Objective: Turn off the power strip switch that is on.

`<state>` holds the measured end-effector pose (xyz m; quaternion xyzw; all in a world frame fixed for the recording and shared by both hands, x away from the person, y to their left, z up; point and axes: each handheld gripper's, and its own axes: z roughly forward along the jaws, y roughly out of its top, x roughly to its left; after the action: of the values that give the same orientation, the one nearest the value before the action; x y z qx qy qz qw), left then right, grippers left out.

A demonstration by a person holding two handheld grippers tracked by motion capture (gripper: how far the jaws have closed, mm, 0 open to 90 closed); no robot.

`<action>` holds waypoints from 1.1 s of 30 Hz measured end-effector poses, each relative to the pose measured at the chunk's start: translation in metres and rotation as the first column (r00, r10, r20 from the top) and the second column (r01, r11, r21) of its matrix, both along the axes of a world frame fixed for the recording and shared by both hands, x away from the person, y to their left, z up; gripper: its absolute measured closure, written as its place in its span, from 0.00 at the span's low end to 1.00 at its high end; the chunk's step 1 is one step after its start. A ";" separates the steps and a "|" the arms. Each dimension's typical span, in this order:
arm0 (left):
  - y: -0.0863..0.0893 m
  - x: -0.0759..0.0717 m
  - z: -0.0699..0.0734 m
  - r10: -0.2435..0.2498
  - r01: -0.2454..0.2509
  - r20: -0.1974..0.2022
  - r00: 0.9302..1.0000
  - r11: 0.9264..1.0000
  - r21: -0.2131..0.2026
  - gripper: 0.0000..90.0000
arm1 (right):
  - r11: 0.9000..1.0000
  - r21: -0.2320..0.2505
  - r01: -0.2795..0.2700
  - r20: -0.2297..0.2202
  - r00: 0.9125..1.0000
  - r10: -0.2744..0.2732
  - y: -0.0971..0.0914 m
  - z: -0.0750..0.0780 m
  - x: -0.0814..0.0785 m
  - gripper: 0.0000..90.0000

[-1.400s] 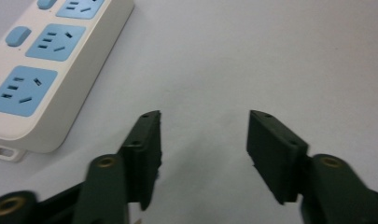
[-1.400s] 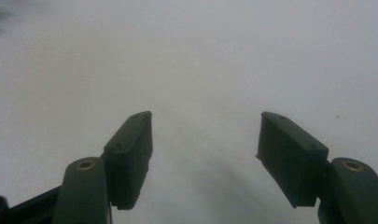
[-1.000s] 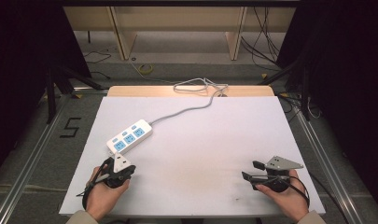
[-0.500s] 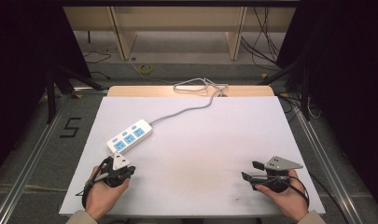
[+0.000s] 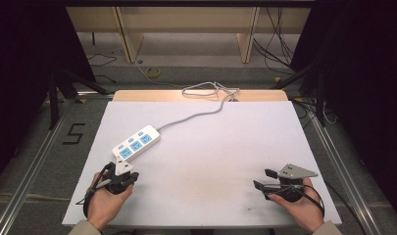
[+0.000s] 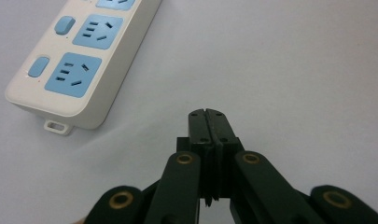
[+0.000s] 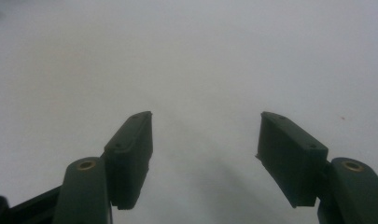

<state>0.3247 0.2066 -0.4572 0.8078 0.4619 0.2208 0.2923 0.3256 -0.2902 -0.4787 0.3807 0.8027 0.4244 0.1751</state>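
Note:
A white power strip (image 5: 136, 142) with three blue sockets lies on the left half of the white table (image 5: 215, 152); its grey cable (image 5: 196, 115) runs to the far edge. In the left gripper view the strip (image 6: 84, 60) sits just ahead and to the left of my left gripper (image 6: 208, 114), whose jaws are pressed together with nothing between them. From above, the left gripper (image 5: 118, 169) rests near the strip's near end. My right gripper (image 5: 262, 178) rests at the front right, jaws spread wide (image 7: 205, 140) over bare table.
The cable ends in a loose coil (image 5: 210, 90) on the wooden strip at the table's far edge. Metal rails (image 5: 333, 156) run along both sides. Dark stands and loose floor cables (image 5: 279, 44) lie beyond the table.

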 end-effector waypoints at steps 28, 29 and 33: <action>0.010 0.008 0.007 0.058 -0.058 -0.007 0.998 0.998 -0.001 1.00 | 1.000 -0.007 0.001 0.003 1.000 -0.001 0.000 0.000 0.000 0.40; 0.010 0.008 0.007 0.058 -0.058 -0.007 0.998 0.998 -0.001 1.00 | 1.000 -0.007 0.001 0.004 1.000 -0.001 0.000 0.000 0.000 0.40; 0.012 0.009 0.009 0.065 -0.065 -0.010 0.998 0.998 -0.002 1.00 | 1.000 -0.007 0.002 0.005 1.000 -0.002 0.000 0.000 0.000 0.40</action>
<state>0.3342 0.2182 -0.4487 0.7931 0.4894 0.2257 0.2837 0.3254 -0.2903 -0.4791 0.3795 0.8035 0.4223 0.1789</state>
